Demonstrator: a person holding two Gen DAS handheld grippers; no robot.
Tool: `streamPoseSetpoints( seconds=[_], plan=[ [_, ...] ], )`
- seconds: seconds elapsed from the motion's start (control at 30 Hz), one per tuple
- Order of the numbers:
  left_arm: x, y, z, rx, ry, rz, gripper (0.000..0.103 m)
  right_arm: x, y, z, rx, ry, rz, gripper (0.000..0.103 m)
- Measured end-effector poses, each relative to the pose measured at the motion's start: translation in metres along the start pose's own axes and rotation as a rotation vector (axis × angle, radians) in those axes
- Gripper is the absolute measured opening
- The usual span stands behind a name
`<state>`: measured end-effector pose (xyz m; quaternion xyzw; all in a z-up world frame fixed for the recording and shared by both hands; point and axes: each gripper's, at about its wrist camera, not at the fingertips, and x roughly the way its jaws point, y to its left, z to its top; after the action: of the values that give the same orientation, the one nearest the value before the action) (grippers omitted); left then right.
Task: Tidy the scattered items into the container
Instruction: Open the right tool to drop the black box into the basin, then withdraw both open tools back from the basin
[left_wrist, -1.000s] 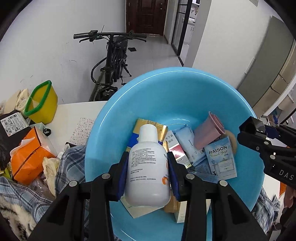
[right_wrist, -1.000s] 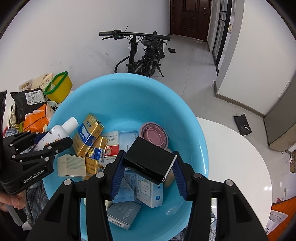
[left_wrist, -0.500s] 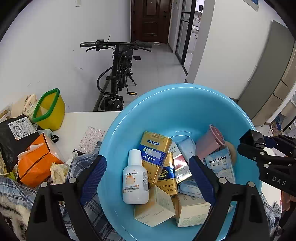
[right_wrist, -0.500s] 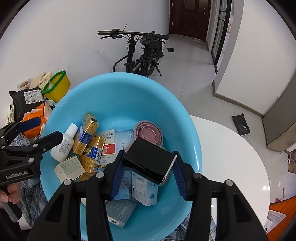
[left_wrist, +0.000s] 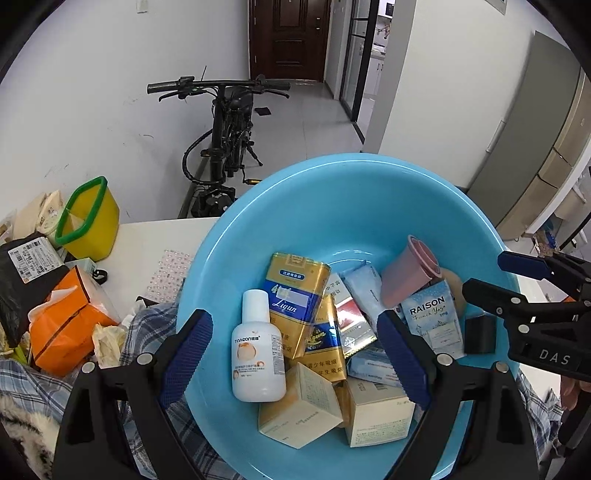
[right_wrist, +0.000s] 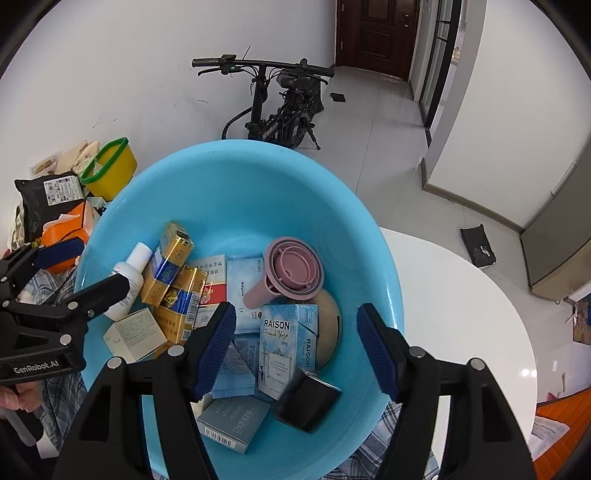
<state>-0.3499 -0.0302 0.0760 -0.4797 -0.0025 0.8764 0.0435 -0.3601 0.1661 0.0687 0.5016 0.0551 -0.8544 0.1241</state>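
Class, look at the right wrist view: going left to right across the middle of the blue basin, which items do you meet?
White plastic bottle → gold and blue carton → pale blue wipes packet → pink ribbed cup, all inside the blue plastic basin.

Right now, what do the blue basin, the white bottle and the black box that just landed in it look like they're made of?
Blue basin: smooth, glossy moulded plastic, going by the soft highlights on its wall. White bottle: opaque plastic with a slight sheen and printed label, likely squeezable. Black box: rigid, with a shiny top face and crisp edges; coated card or hard plastic, I can't tell which.
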Motion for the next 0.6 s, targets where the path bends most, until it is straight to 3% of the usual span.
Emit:
streamPoseSetpoints(
  seconds=[0.27,0.4,0.5,0.6],
  plan=[
    [-0.003,0.001,-0.002,0.003,-0.034,0.009,0.092,-0.006,-0.009,-0.001,0.034,-0.040,-0.019,0.067],
    [-0.013,0.001,-0.004,0.014,-0.129,0.024,0.093,-0.019,-0.013,-0.005,0.085,-0.151,-0.033,0.093],
    [-0.023,0.004,-0.007,-0.022,-0.223,0.095,0.099,-0.025,-0.012,-0.009,0.092,-0.207,-0.040,0.100],
    [-0.030,0.008,-0.010,-0.046,-0.264,0.049,0.103,-0.026,-0.011,-0.011,0.090,-0.229,-0.051,0.101]
  ],
)
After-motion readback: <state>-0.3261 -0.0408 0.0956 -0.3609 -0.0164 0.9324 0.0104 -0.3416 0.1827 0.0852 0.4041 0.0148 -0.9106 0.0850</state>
